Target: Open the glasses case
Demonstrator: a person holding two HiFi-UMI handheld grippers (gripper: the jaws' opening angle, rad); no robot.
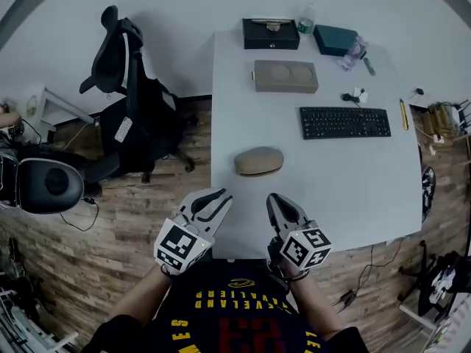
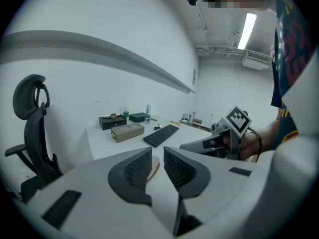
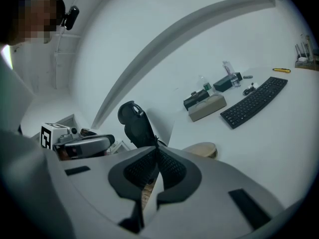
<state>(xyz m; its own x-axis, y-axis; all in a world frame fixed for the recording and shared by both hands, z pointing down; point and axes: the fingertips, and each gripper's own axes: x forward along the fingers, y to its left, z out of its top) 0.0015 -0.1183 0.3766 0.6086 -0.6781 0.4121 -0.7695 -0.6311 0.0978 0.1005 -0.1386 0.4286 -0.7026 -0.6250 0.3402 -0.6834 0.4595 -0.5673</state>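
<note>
Left gripper [image 1: 212,199] narrowly parted, right gripper [image 1: 280,201] closed, before smooth oval glasses case [image 1: 258,161].

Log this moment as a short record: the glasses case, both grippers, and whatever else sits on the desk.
glasses case: closed, lying on the white desk near its front edge
left gripper: jaws slightly apart, nothing between them, not touching the case
right gripper: jaws together, empty, not touching the case
other desk items: keyboard, tan box, black box
beside desk: office chair
</note>
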